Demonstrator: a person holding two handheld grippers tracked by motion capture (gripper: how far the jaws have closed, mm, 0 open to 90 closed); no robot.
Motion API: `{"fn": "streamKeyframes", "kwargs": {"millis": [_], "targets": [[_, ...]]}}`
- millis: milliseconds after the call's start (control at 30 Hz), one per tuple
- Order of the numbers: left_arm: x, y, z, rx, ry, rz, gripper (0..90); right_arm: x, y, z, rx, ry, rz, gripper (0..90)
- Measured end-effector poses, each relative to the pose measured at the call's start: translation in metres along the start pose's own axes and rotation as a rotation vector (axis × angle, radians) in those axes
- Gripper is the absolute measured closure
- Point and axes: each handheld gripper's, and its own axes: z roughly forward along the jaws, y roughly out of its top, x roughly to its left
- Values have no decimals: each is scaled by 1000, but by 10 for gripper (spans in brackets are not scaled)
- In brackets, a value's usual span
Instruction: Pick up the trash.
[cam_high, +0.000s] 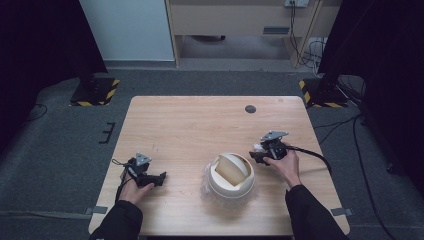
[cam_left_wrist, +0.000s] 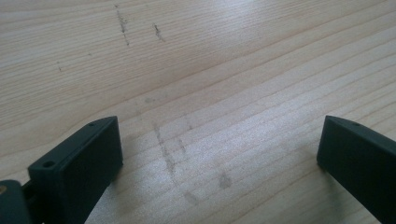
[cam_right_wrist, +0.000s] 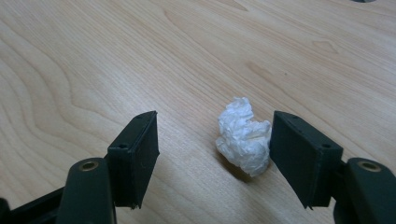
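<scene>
Right gripper (cam_right_wrist: 212, 154), near the table's (cam_high: 190, 120) right edge: jaws spread; crumpled white paper wad (cam_right_wrist: 243, 136) was found between them, against one jaw.

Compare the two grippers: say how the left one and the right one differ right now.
The right gripper has a crumpled white paper wad lying between its jaws, near one jaw; the left gripper has bare wooden table between its jaws. The left jaws stand wider apart than the right. The right gripper sits beside the white bin; the left sits farther from it. Both are open and hand-held low over the table.
</scene>
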Motion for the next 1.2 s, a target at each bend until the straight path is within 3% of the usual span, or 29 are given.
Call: {"fn": "streamKeyframes", "kwargs": {"millis": [267, 433, 533, 700, 933, 1200], "targets": [[0, 0, 0, 0, 0, 0, 0, -2, 1, 8, 36, -19, -10, 392], [0, 0, 0, 0, -1, 0, 0, -5, 2, 9, 46, -32, -17, 524], [0, 0, 0, 0, -1, 0, 0, -5, 2, 7, 52, -38, 3, 617], [0, 0, 0, 0, 0, 1, 0, -6, 3, 3, 53, -44, 19, 655], [0, 0, 0, 0, 0, 1, 0, -9, 6, -12, 9, -18, 46, 665], [0, 0, 0, 0, 0, 1, 0, -10, 4, -47, -86, 17, 105, 662]]}}
